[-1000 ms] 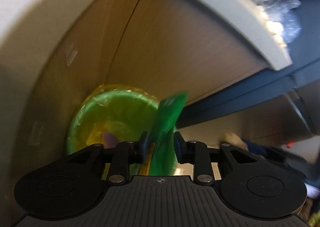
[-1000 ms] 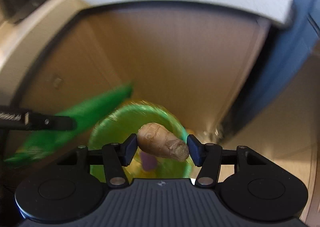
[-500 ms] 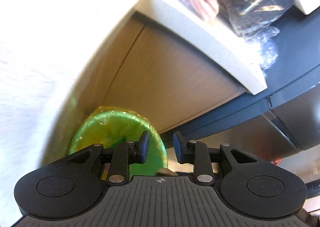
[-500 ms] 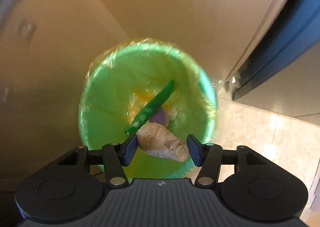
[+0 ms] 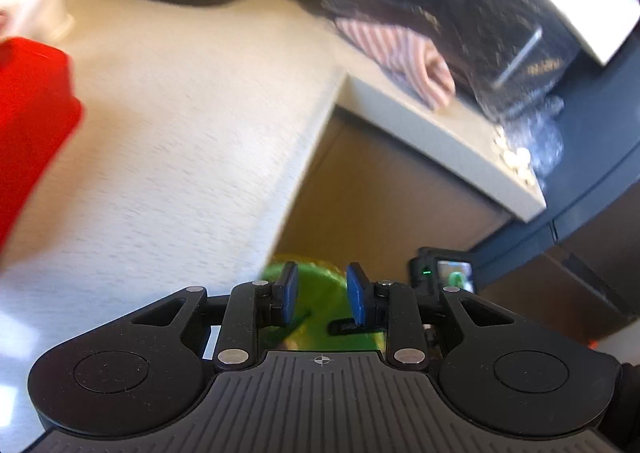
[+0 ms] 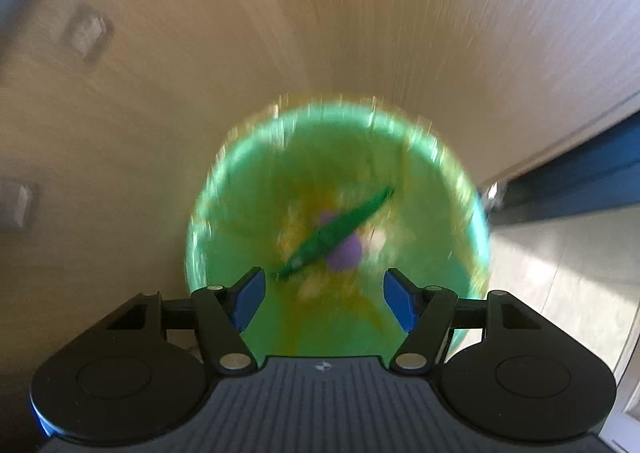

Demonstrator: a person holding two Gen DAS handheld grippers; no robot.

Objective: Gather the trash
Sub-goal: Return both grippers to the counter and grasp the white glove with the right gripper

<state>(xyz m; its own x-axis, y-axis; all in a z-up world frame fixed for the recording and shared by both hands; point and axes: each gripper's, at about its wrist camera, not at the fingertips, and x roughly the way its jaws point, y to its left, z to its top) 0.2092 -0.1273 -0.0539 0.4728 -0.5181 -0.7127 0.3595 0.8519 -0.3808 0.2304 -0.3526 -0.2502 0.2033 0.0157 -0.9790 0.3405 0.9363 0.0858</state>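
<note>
Currently we judge the drop-off step to be closing: our right gripper (image 6: pixel 324 303) hangs with its jaws spread wide and empty directly above the green-lined bin (image 6: pixel 460 189), where a green wrapper (image 6: pixel 336 233) lies among blurred scraps and a purple item (image 6: pixel 346 255) at the bottom. Our left gripper (image 5: pixel 322 295), jaws parted by a narrow gap and holding nothing, faces the white countertop (image 5: pixel 180 141) with the bin just beyond its fingertips. Next, we need to locate remaining trash on the countertop, near the red container (image 5: pixel 32 121) or striped cloth (image 5: pixel 400 57).

Pale speckled countertop (image 5: pixel 180 141), wood cabinet panels (image 6: pixel 360 33), sunlit floor tiles (image 6: pixel 560 277)
</note>
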